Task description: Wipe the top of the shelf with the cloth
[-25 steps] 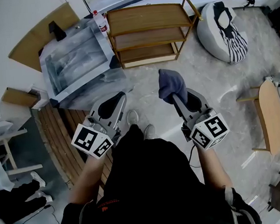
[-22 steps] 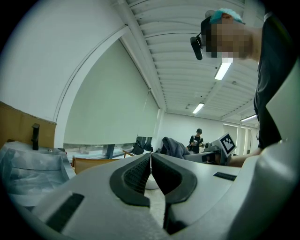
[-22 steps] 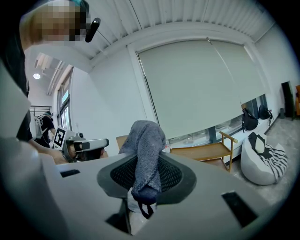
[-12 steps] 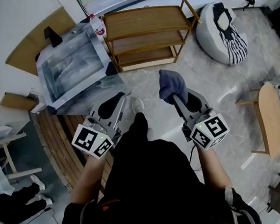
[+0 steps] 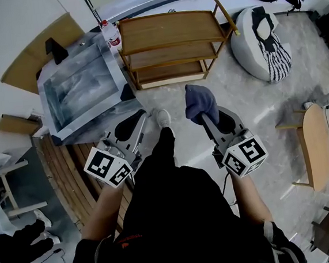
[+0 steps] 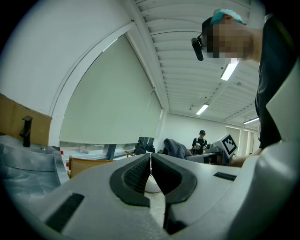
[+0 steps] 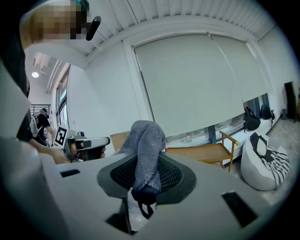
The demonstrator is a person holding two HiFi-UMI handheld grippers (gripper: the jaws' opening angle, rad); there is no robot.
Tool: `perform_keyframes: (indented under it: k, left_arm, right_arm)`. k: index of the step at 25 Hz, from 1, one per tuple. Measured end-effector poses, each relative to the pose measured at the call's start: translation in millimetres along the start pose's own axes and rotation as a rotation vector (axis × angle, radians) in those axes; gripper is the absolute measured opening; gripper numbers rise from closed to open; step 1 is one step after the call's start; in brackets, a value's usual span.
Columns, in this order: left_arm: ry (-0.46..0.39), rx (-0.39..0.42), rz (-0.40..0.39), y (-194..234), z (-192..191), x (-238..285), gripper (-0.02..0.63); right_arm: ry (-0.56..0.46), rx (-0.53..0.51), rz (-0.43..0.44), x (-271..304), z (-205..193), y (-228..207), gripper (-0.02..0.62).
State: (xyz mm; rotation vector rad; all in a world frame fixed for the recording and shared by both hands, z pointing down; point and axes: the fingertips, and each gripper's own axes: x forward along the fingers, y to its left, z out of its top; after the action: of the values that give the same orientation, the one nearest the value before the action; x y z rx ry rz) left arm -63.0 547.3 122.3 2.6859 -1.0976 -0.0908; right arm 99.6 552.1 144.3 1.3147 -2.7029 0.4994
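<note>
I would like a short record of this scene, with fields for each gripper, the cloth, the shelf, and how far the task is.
left gripper: shut, holds nothing
right gripper: shut on the cloth
cloth: grey-blue, bunched, sticks up past the jaws
shelf: wooden, three levels, on the floor ahead of the person; top bare
beside shelf: bottle at its left end in the head view, beanbag at its right
task: wiping not yet begun; cloth apart from the shelf

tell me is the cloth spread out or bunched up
Bunched up: the cloth stands as a folded clump, pinched in the right gripper, nothing of it laid flat.
</note>
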Motion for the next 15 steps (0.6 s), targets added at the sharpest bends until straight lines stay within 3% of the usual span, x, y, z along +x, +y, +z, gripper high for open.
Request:
perform_keyframes:
  k: [15]
  left_arm:
    - [0.011,-0.058,0.013,96.7,6.0,92.4,0.025]
  right_arm:
    - [0.072,0.013,0.01,105.5,22.7,-76.9,0.098]
